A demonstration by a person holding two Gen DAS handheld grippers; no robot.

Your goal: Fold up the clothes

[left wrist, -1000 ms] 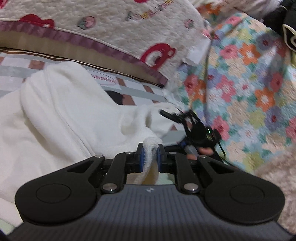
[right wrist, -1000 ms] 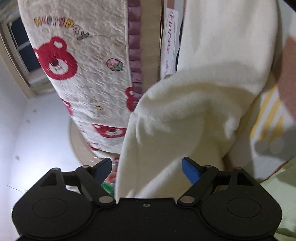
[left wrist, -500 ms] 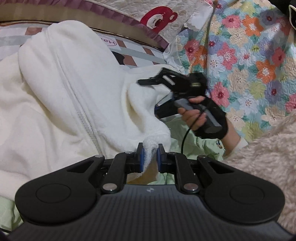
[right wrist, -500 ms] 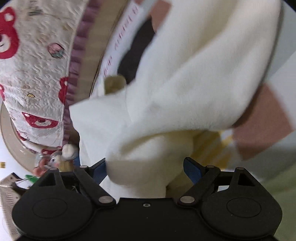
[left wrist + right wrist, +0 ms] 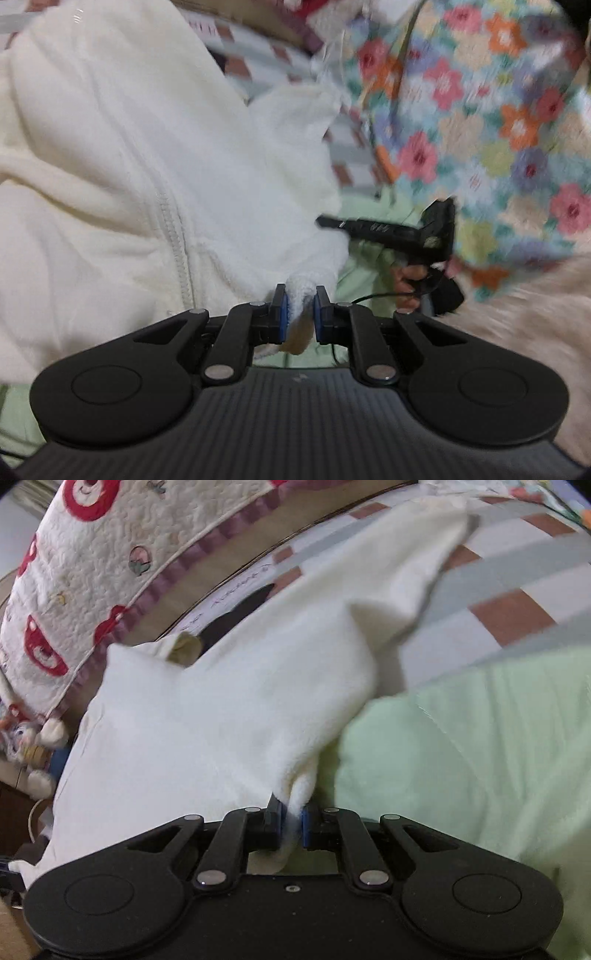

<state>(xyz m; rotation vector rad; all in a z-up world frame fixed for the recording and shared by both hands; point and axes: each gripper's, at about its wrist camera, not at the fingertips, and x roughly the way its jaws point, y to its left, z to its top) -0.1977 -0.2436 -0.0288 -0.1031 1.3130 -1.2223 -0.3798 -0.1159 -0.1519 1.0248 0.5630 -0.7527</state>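
Note:
A cream-white fleece jacket [image 5: 129, 166] with a front zipper [image 5: 177, 236] lies spread over the bed. My left gripper [image 5: 299, 295] is shut on a bunched edge of it. In the right wrist view the same jacket [image 5: 221, 709] stretches away toward the headboard. My right gripper [image 5: 292, 808] has its jaws closing, and a fold of the fleece is pinched between the blue pads. The left wrist view also shows the right gripper [image 5: 325, 221] at the jacket's right edge, held by a hand [image 5: 410, 277].
A pale green sheet [image 5: 461, 757] and a checked blanket [image 5: 517, 590] lie under the jacket. A bear-print quilt [image 5: 92, 572] rises behind it, with a stuffed toy [image 5: 33, 746] at the left. A floral quilt [image 5: 480, 110] and pink fluffy fabric [image 5: 517, 314] lie to the right.
The right gripper went from wide open around the fleece to clamped on a fold, and it rolled and swung across. The left gripper sank and tipped downward, still holding its edge.

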